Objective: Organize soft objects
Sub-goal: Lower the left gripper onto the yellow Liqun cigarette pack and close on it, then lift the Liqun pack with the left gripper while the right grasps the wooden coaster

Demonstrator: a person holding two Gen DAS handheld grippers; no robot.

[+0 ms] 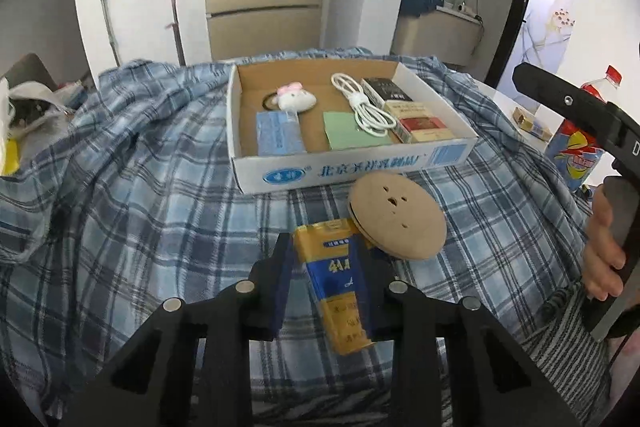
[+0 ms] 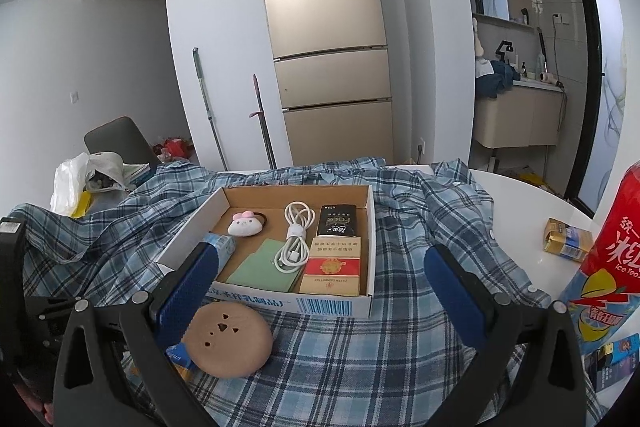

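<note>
Under the left gripper (image 1: pixel 329 259), the lower end of the yellow and blue tissue pack (image 1: pixel 338 279) is hidden by the black frame, and its print is too blurry to read. From the right wrist camera only a small blue and yellow corner of the pack shows at 7 o'clock, tucked behind the round brown cushion (image 2: pixel 227 339). The pack is soft and long, yellow at both ends with a blue band in the middle. It sits tilted between the two blue fingers (image 1: pixel 280 279) of the left gripper, which are squeezed tight on its sides, above the plaid cloth (image 1: pixel 140 211) on the bench. The brown cushion touches the pack at 1 o'clock. The cardboard box (image 1: pixel 360 167) lies past it at 12 o'clock, with a little plush bunny (image 1: pixel 296 99) and a white cable (image 1: pixel 364 105) inside. The right gripper (image 2: pixel 324 275) has its fingers wide apart with nothing between them.
</note>
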